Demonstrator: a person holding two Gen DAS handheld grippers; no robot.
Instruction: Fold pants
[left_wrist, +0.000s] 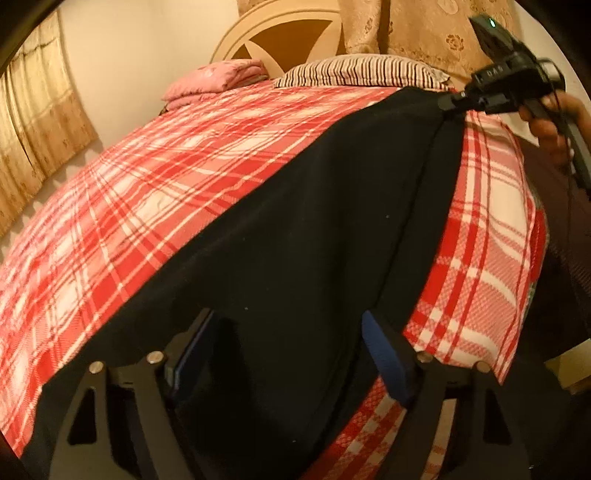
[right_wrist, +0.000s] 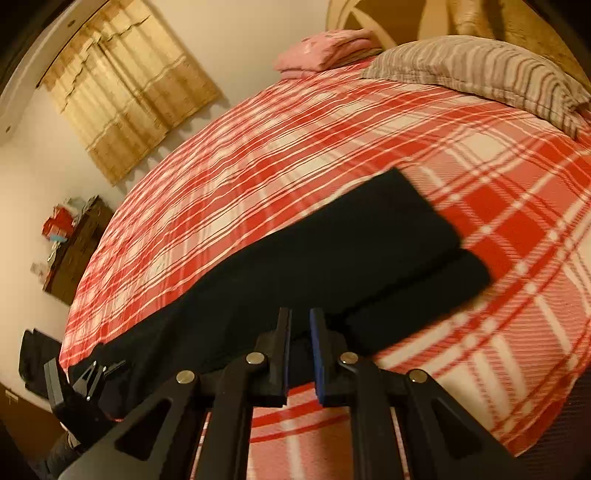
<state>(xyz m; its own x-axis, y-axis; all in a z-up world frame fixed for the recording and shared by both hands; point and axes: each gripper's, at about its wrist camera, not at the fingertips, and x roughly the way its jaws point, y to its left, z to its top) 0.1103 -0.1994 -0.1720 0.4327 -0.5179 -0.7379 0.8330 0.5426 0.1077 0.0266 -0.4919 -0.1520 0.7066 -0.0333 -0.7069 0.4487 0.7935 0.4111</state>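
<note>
Black pants (left_wrist: 295, 229) lie stretched along the near edge of a bed covered in red and white plaid (left_wrist: 155, 177). In the left wrist view my left gripper (left_wrist: 291, 336) is open, its fingers wide apart over one end of the pants. My right gripper (left_wrist: 452, 101) shows far off at the other end, pinching the fabric. In the right wrist view my right gripper (right_wrist: 301, 325) is nearly closed on the edge of the pants (right_wrist: 332, 251), whose two leg ends lie flat side by side. The left gripper (right_wrist: 99, 369) shows at the lower left.
A striped pillow (right_wrist: 480, 70) and folded pink bedding (right_wrist: 328, 48) lie at the head of the bed. Beige curtains (right_wrist: 125, 88) hang on the far wall. A dark dresser (right_wrist: 77, 251) stands beyond the bed. A dark bag (right_wrist: 37, 362) lies on the floor.
</note>
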